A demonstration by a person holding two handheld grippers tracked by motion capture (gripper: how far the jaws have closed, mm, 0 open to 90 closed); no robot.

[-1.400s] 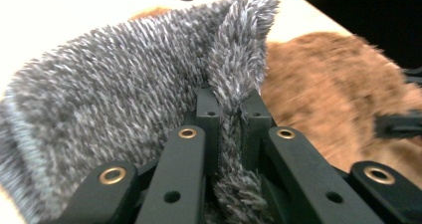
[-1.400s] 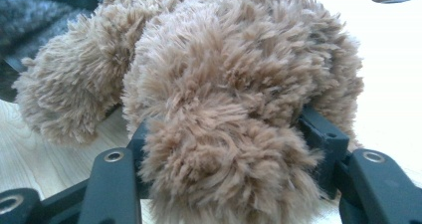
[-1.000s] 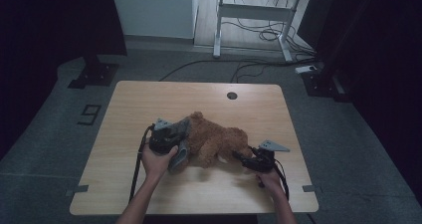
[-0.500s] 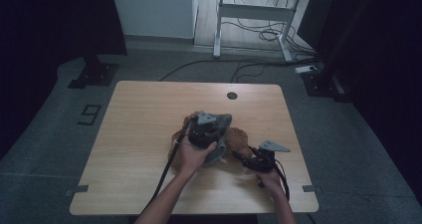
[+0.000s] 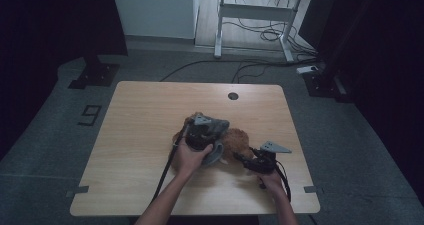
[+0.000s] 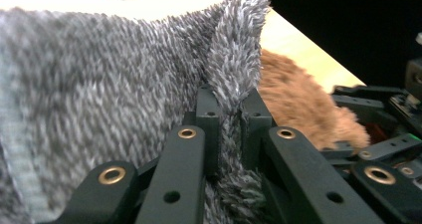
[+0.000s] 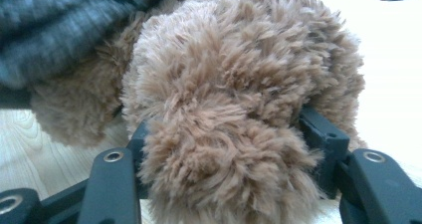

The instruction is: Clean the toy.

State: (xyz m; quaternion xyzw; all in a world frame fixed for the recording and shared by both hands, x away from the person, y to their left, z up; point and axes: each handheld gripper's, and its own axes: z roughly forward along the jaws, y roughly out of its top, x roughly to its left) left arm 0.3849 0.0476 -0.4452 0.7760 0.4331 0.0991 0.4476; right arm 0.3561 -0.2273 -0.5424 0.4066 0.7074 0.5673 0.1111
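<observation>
Near desk's (image 5: pixel 150 110) front edge, L tongs (image 6: pixel 230 129) pinch grey fleece (image 6: pixel 99 84); R tongs (image 7: pixel 229 149) clamp brown plush (image 7: pixel 239 84).

a single figure "9" (image 5: pixel 89 115), marked in dark tape on the grey floor (image 5: pixel 60 135), lies well apart from the left hand-held gripper (image 5: pixel 207 135), off to its left and beyond the counter's (image 5: pixel 150 110) left edge. no other text, label or brand can be read.
</observation>
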